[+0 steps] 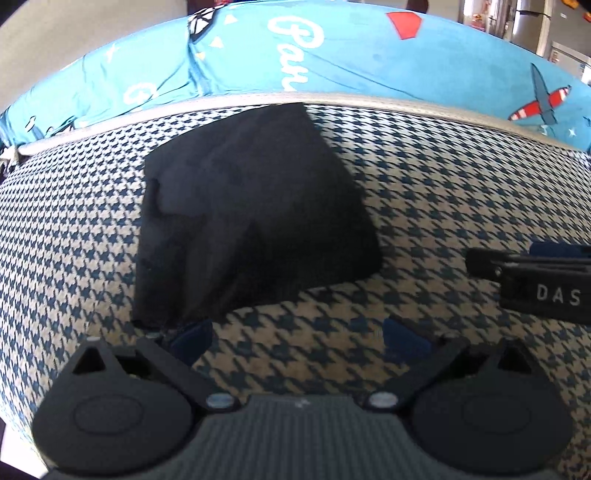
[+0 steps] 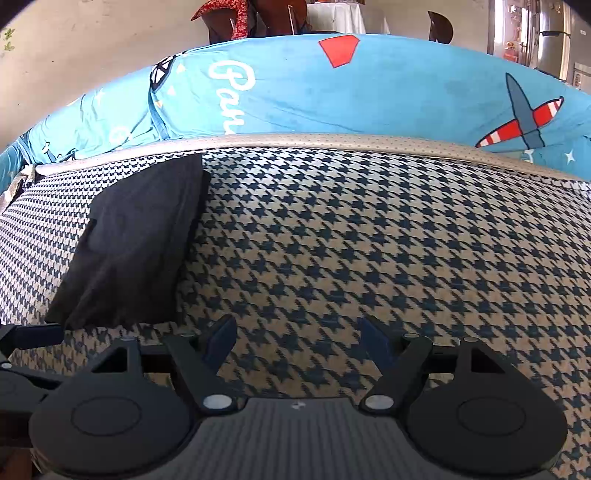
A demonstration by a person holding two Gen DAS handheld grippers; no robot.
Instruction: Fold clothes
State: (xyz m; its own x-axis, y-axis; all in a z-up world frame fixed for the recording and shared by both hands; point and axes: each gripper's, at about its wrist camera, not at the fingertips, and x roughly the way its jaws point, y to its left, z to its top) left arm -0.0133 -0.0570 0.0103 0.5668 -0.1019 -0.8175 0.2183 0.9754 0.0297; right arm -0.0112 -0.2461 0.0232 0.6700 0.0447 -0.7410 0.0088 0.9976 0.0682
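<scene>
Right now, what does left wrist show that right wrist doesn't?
Left wrist only: the right gripper's black body marked "DAS" entering from the right, and the open left gripper.
Right wrist only: the open right gripper, brown chairs behind the bed, part of the left gripper at the left edge.
Both: folded black garment, houndstooth-patterned surface, blue airplane-print bedsheet.

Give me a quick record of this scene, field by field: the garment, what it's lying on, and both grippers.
garment: black garment, folded into a compact shape
surface: houndstooth cushion
behind: blue printed sheet
left gripper: open, empty, at the garment's near edge
right gripper: open, empty, over bare cushion right of the garment
</scene>
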